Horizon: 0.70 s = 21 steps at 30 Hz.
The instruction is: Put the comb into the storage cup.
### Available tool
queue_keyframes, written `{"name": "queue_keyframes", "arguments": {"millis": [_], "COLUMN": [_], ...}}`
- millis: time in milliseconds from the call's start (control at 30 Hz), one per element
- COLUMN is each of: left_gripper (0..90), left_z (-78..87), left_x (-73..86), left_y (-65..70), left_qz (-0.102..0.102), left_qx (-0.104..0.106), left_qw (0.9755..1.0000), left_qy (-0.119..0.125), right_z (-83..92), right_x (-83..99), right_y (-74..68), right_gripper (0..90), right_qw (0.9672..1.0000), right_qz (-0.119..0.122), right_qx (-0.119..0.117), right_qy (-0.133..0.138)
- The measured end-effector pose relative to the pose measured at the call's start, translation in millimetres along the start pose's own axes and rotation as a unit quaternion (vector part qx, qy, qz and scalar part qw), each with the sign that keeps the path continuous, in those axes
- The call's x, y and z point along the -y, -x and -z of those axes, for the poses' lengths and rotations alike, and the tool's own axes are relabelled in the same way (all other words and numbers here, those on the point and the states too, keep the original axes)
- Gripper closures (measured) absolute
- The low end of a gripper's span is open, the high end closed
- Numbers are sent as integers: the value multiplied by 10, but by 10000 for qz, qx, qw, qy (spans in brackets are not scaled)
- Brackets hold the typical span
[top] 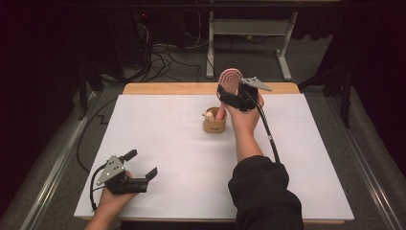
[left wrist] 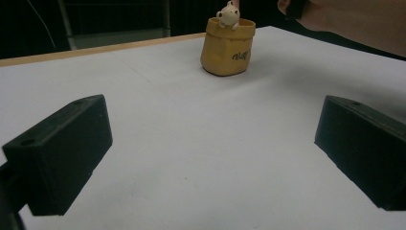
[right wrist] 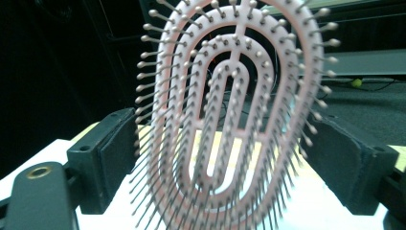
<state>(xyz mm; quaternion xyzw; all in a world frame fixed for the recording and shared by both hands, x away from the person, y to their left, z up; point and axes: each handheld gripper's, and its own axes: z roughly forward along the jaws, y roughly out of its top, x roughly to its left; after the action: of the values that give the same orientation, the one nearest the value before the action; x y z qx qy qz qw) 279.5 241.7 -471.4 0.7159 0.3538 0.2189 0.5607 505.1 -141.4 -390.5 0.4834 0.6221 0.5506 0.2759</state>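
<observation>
Above a small yellow pot (top: pixel 214 125), a pink hairbrush (top: pixel 229 81) is clamped in the right gripper's (top: pixel 233 96) jaws; the pot could be tipped by its handle. Left gripper (top: pixel 141 166) jaws are held apart, empty.

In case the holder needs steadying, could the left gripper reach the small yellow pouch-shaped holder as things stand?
Probably yes: the left gripper is open, and bare white table lies between it and the yellow holder.

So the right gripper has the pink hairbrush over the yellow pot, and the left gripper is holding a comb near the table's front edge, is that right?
Not quite. The left gripper holds nothing: in the left gripper view its jaws stand wide apart over the bare white table. The rest stands: the right gripper has the pink hairbrush over the yellow pot.
</observation>
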Motion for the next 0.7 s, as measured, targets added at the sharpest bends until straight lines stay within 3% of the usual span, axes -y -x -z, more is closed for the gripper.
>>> {"name": "queue_keyframes", "arguments": {"millis": [700], "left_gripper": [0], "left_z": [-6], "left_x": [0], "left_y": [4], "left_qz": [-10], "left_qx": [4], "left_qw": [10000], "left_qy": [-9], "right_z": [-1], "right_x": [17], "right_y": [-75], "right_gripper": [119], "right_qw": [9997], "right_qz": [232], "right_qx": [12], "right_qy": [-23]}}
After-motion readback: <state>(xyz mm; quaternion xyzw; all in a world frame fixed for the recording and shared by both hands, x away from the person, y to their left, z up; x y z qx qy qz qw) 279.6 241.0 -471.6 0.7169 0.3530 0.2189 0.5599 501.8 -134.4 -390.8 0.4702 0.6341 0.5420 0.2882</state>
